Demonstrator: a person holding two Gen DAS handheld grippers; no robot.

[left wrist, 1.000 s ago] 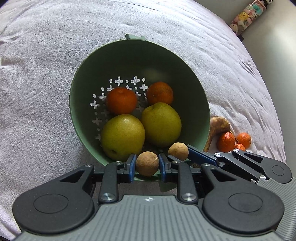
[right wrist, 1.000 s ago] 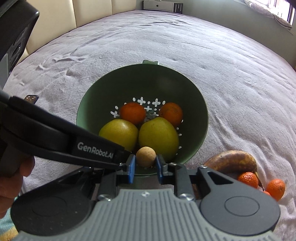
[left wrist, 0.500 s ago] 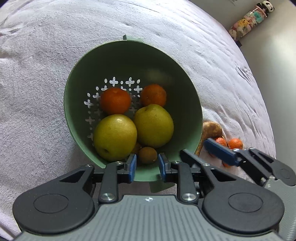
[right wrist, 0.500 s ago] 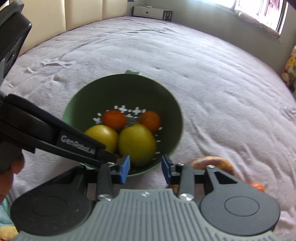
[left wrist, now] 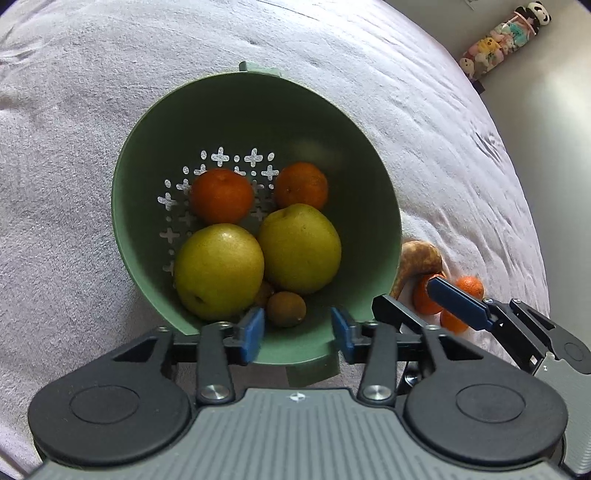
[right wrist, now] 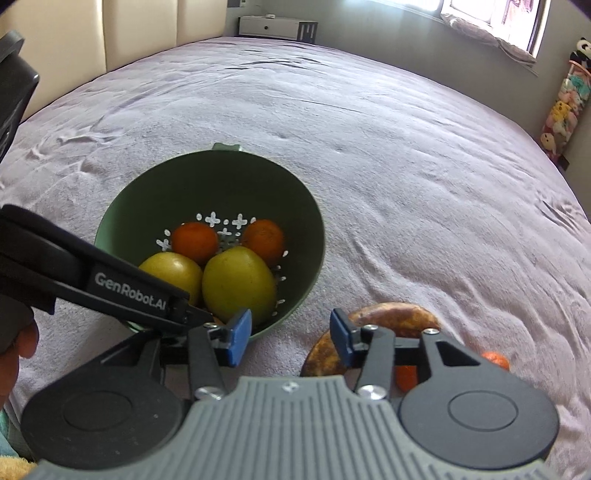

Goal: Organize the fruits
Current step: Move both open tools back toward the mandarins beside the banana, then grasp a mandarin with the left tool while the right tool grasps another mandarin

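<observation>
Lilac fleece bedding (right wrist: 388, 155), lightly creased, is spread over the whole bed and serves as the working surface. A green colander (left wrist: 147, 155) is set on it, with cross-shaped holes in its base. Two oranges (left wrist: 221, 195) and two yellow-green pears (left wrist: 218, 271) are held inside, and a small brown fruit (left wrist: 286, 308) is seen at the near wall. A browned banana (right wrist: 391, 317) and small tangerines (left wrist: 469, 286) are laid on the bedding just beside the colander. The left gripper (left wrist: 297, 334) is poised over the near rim, its jaws opening and nothing pressed between them. The right gripper (right wrist: 290, 336) is likewise opening and empty, above the bedding between colander and banana. A padded headboard (right wrist: 140, 33), a low white cabinet (right wrist: 273, 27), a window (right wrist: 491, 18) and a column of soft toys (right wrist: 561, 110) are seen around the bed.
</observation>
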